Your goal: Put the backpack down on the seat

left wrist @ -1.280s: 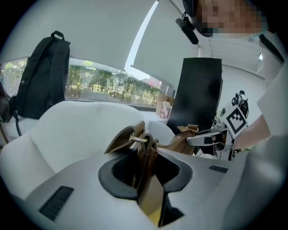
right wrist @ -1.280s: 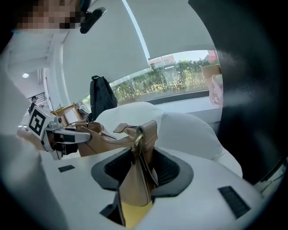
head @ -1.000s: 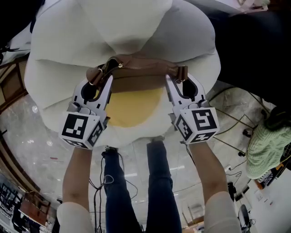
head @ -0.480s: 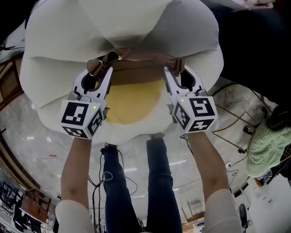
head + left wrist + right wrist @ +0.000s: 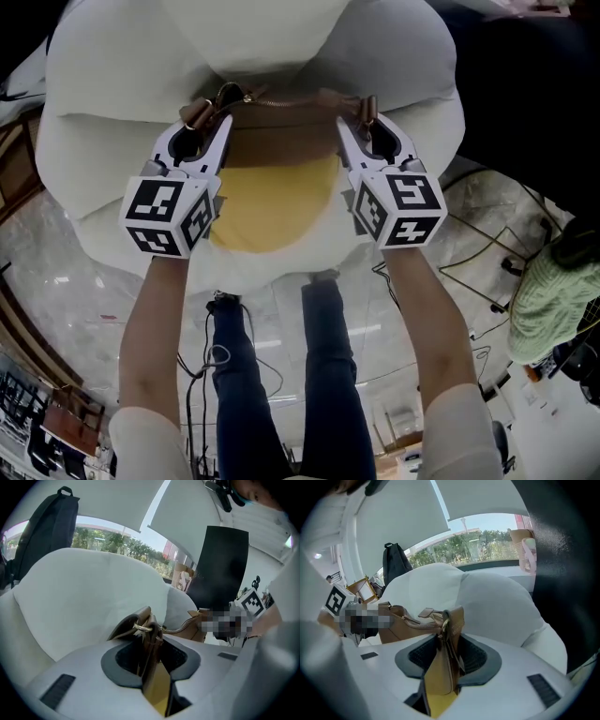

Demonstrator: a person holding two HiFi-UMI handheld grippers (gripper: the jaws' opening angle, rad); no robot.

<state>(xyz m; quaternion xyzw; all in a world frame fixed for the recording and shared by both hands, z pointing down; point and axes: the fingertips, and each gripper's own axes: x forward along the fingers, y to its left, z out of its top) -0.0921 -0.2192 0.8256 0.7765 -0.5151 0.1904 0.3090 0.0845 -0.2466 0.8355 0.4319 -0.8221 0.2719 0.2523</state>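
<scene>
At the left of the head view the rounded white seat (image 5: 103, 141) swells out over a pale glossy floor. Just in from there the left gripper (image 5: 199, 131) is pinching the backpack's (image 5: 277, 187) left end. In the left gripper view its jaws are pressed onto a tan leather tab with a brass ring (image 5: 143, 628), and yellow fabric fills the gap below. The backpack, tan along the top and yellow across its face, spans the middle of the frame between the two tools, lying against the seat's cushions. I cannot tell whether its weight is on them yet. To its right the right gripper (image 5: 367, 127) is clamped the same way on the matching tab at the other end. At the far right edge sits something green and knitted (image 5: 553, 300).

I take this for the lowering step, with the bag over the seat and not yet let go. Next it wants easing down level until the bottom rests, then both sets of jaws spreading so the tabs slip free without tugging the bag forward.

I can read no brand or label on the bag; the only print is the square black-and-white markers on each gripper's cube (image 5: 167, 217).
</scene>
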